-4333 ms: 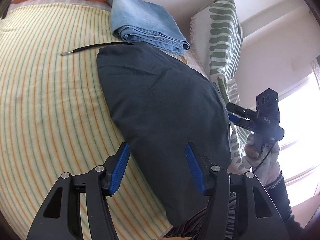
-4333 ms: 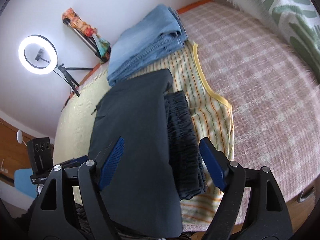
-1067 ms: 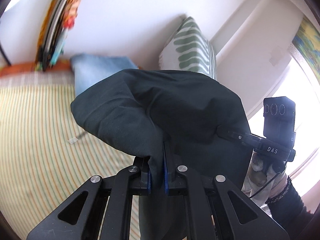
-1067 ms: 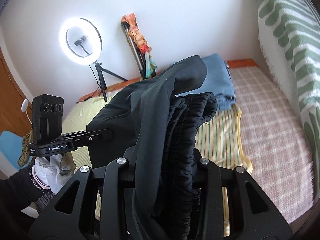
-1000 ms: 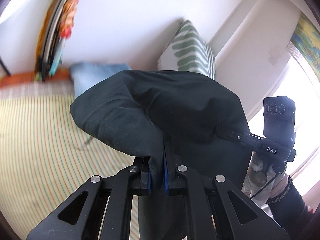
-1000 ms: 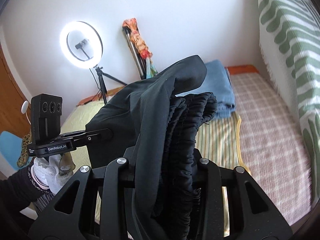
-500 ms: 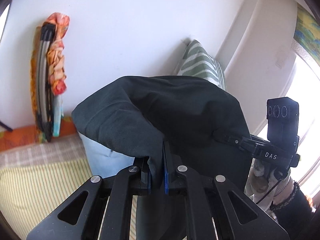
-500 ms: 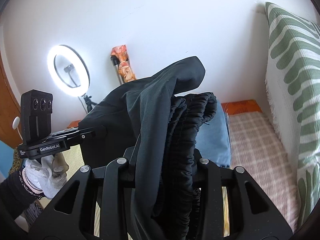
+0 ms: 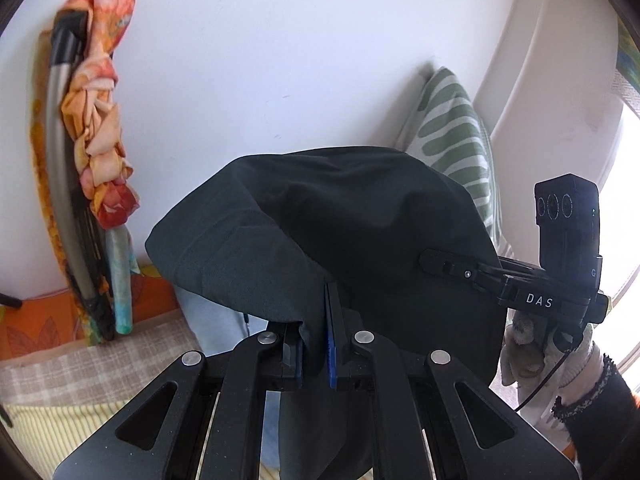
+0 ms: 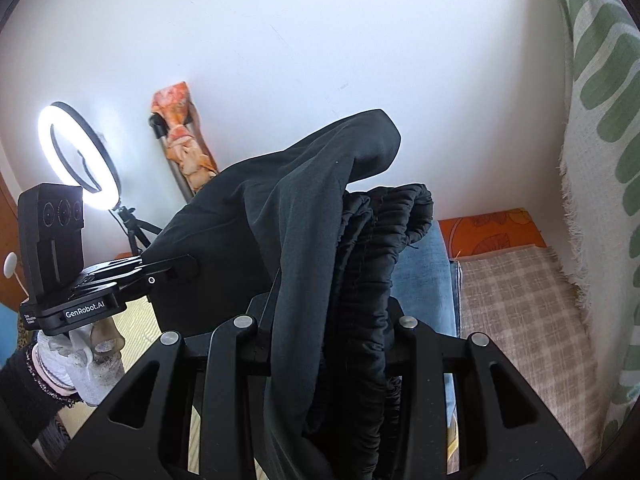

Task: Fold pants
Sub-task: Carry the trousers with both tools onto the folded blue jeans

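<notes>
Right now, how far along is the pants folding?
Partway, it seems. The dark pants look already doubled over, and both the left gripper and right gripper are shut on them, holding them up. Still left: laying them down, perhaps by the folded jeans.

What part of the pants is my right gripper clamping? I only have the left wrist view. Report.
Observer: The right gripper is shut on the gathered elastic waistband of the dark pants.
Operator: Tell me what lies beyond that waistband.
Observer: Folded jeans lie on the bed behind it, next to a checked blanket.
Operator: Say what lights the room on your far side.
Observer: A lit ring light on a tripod stands by the wall, above the left gripper, which is shut on the pants.
</notes>
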`<state>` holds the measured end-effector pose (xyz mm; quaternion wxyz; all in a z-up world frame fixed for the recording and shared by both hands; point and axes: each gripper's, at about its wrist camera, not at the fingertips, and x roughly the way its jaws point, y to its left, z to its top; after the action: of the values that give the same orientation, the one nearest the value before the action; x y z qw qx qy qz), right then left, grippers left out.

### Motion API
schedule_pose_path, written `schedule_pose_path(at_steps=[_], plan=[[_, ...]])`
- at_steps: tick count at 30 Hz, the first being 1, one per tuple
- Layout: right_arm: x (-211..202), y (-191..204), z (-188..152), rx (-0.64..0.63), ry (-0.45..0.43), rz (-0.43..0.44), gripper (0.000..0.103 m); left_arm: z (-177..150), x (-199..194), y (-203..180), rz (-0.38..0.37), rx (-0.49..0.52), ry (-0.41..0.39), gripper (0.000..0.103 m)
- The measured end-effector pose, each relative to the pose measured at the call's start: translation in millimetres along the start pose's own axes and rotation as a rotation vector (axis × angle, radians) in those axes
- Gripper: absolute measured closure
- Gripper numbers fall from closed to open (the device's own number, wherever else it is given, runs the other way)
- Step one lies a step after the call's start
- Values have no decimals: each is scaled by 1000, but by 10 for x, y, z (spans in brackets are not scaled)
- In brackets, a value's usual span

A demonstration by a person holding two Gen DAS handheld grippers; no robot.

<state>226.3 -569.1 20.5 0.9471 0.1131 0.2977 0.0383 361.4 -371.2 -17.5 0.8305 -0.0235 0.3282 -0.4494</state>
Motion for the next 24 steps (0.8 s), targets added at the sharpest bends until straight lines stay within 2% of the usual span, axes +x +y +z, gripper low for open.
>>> schedule_pose_path(at_steps=[6,10,12,16,18,20,23,24], plan=[[369,-193,-18,-2,60,-21,68,-24,278,88,32,8,21,97],[606,-342,-57,-2,114,-54,68,-22,394,186,95,-12,23,97],[738,-382,-67,-20,153,-73,62,-16,433,266,131,-42,30,97],[907,-495,-80,-9,226,-151,54,-16,462,312,156,-38,46,96],[918,-547,-73,9,233,-176,44,-20,457,294,162,-30,55,96],[909,-591,-66,21,235,-208,40,-21,444,255,167,-26,55,96],[839,-617,-46,23,217,-238,39,-26,413,215,165,-21,59,93],[813,-618,-39,26,212,-241,38,-84,345,255,166,-19,57,88]])
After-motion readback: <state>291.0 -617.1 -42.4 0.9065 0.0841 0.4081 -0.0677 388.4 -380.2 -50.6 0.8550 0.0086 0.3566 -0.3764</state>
